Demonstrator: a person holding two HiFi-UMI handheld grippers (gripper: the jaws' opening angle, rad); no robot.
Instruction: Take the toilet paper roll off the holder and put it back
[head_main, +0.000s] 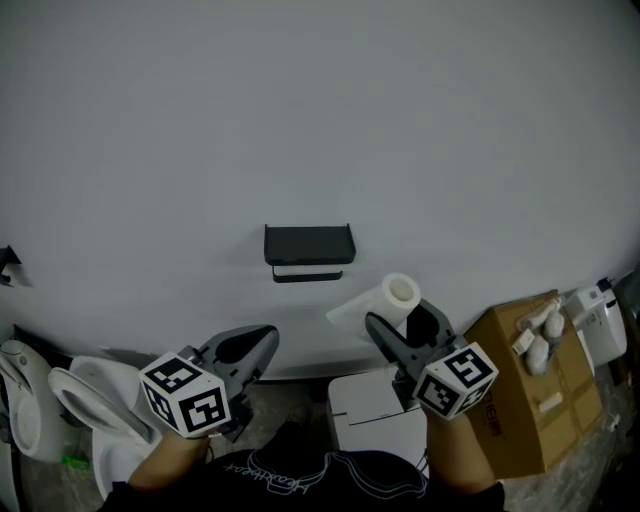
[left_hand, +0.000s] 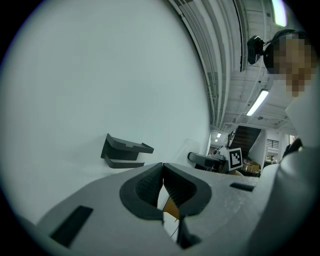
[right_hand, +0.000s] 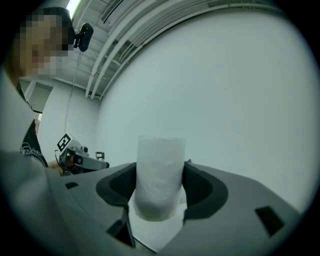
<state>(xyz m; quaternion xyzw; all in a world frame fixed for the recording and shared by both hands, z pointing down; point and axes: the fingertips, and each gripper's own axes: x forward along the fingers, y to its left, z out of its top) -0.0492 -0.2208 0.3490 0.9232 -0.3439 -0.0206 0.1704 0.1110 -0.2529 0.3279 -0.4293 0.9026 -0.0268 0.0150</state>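
Note:
The black wall holder (head_main: 309, 246) hangs bare on the white wall, also seen in the left gripper view as the holder (left_hand: 125, 150). My right gripper (head_main: 398, 320) is shut on the white toilet paper roll (head_main: 394, 297), held to the right of and below the holder, with a loose sheet trailing left. In the right gripper view the roll (right_hand: 160, 175) stands upright between the dark pads. My left gripper (head_main: 252, 347) sits low to the left of the holder, jaws shut with nothing between them; its tips (left_hand: 163, 172) meet.
A white toilet (head_main: 85, 405) stands at lower left. A white bin (head_main: 375, 415) sits below the right gripper. A cardboard box (head_main: 535, 385) with white items on it is at the right. The white wall (head_main: 320, 120) fills the upper view.

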